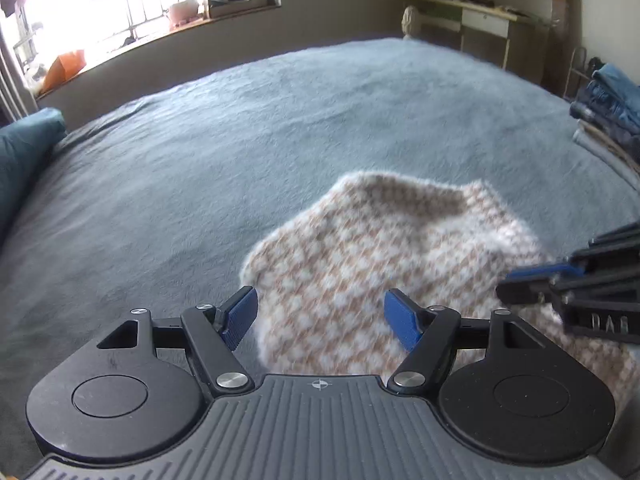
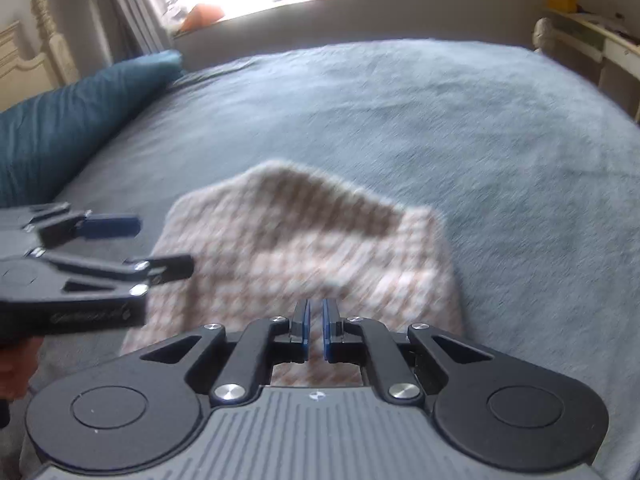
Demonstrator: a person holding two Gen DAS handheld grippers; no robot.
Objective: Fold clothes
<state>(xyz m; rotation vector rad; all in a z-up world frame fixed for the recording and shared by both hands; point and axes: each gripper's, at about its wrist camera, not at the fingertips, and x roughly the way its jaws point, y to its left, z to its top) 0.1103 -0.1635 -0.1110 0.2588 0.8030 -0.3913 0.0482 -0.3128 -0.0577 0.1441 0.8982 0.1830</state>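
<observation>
Teal pillow (image 2: 76,120) at the bed's (image 1: 240,128) left edge, folded jeans (image 1: 612,104) at its right. Checked sweater (image 1: 360,264) lies on the bed's near part, under my left tongs (image 1: 322,314), spread and empty; my right tongs (image 2: 316,330), nearly closed, grip nothing above it.

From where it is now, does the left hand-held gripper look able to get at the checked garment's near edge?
Probably yes. The left hand-held gripper is open just above the checked garment, nothing lies between them, and the right hand-held gripper stays off to the side.

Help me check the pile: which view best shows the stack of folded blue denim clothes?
Left wrist view: the stack of folded blue denim clothes sits at the bed's right edge. The right wrist view does not show it.
</observation>
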